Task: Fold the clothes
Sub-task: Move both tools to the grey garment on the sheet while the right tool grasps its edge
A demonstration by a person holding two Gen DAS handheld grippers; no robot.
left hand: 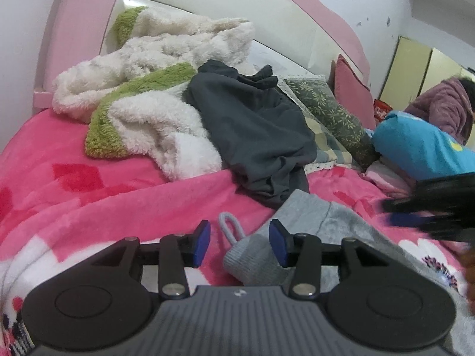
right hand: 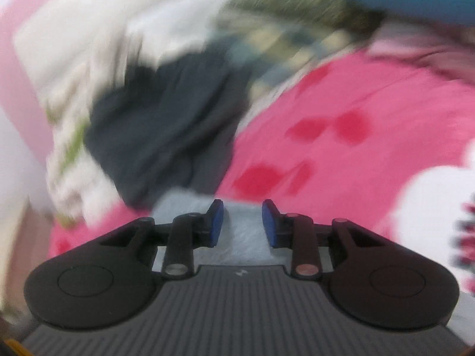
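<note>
Left gripper [left hand: 240,243] hovers over pink blanket [left hand: 118,204], jaws apart around grey garment [left hand: 311,237] and its cord loop [left hand: 230,225]; contact unclear. Behind: dark grey garment [left hand: 255,130], white-green fleece [left hand: 154,89]. Blurred black object, possibly right gripper [left hand: 430,210].

light: soft, even | left: sharp, fisheye-bent edges | right: heavy motion blur

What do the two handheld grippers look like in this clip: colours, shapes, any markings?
Both look alike. The left gripper has a grey ribbed body with a small pale logo, two rounded black lobes bearing circular recesses, black linkage arms with silver pivot pins, and blue pads on the fingertips. The right gripper shows the same build; one pivot pin looks coppery. No cables or sleeves are visible.
</note>
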